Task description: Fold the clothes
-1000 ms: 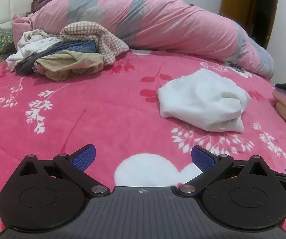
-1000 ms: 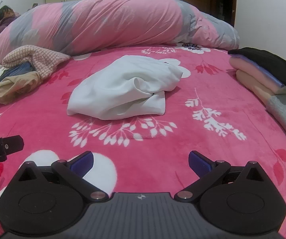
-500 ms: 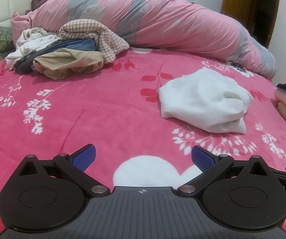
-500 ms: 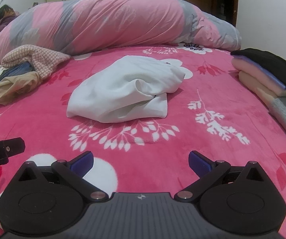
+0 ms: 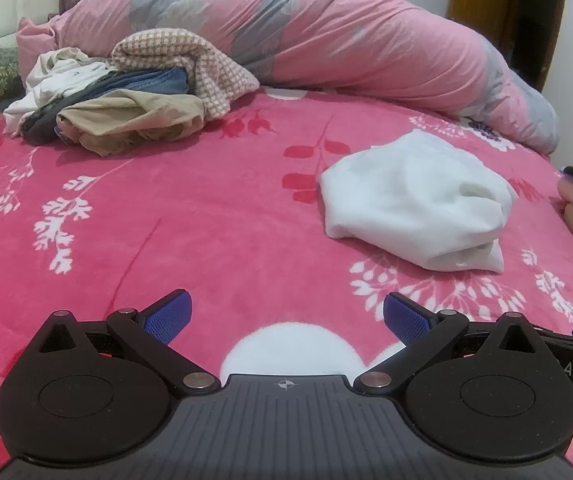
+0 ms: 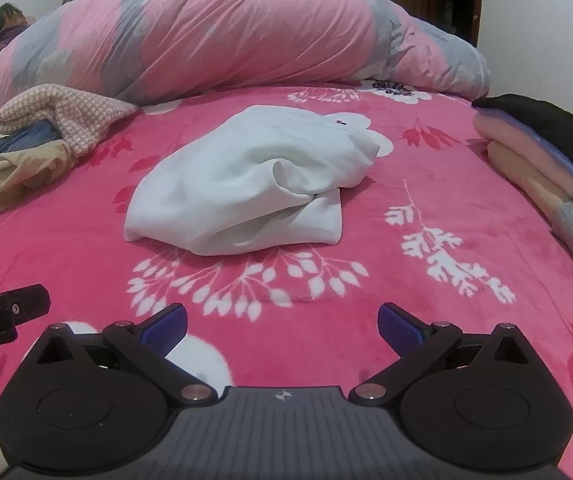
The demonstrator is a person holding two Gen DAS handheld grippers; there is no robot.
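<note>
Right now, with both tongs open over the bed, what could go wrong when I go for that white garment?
1. The white garment lies bunched with layers tucked under, so a pinch may take several layers and drag the bundle rather than open it.
2. The right tongs hang low over the plush pink bedspread and could nip it too.
3. Spreading it rightward could disturb the folded stack.

Both grippers have edged forward over the bed toward the white garment [image 6: 246, 188]. From the right gripper [image 6: 282, 326] it now sits slightly nearer and larger than 1 second ago. From the left gripper [image 5: 286, 314], the garment [image 5: 414, 204] and the far-left clothes pile [image 5: 126, 92] have slid slightly lower.
</note>
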